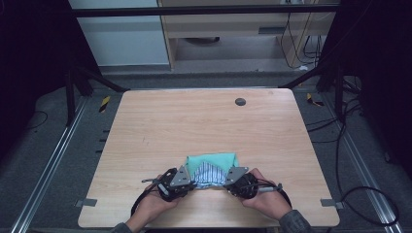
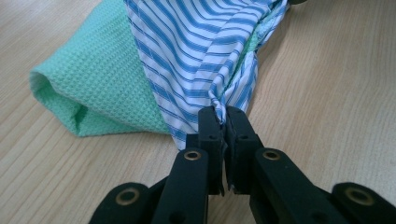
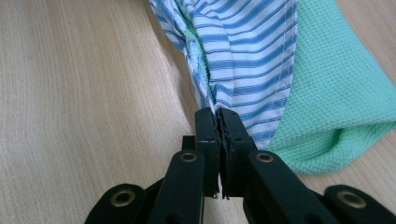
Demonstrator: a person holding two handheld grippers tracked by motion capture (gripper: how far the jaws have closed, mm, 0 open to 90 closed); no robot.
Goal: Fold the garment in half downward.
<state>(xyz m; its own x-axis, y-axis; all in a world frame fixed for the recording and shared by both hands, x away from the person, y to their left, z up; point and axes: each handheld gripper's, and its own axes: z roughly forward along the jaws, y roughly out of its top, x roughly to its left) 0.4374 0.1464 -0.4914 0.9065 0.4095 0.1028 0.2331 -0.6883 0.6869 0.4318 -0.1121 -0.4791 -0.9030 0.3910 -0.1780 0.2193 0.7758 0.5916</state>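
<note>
We see the cloth [image 1: 212,167], green with a striped face, lying at the bench's [image 1: 194,121] six o'clock edge; our left gripper [image 2: 223,119] and right gripper [image 3: 218,116] each pinch a striped corner.

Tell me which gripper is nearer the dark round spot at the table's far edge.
Right. The right gripper sits almost straight below the spot at the near edge; the left gripper is farther to the left. Both pinch the cloth.

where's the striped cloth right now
In the high view the striped cloth lies at the table's near edge, on the green towel, pinched between the left gripper and right gripper.
</note>
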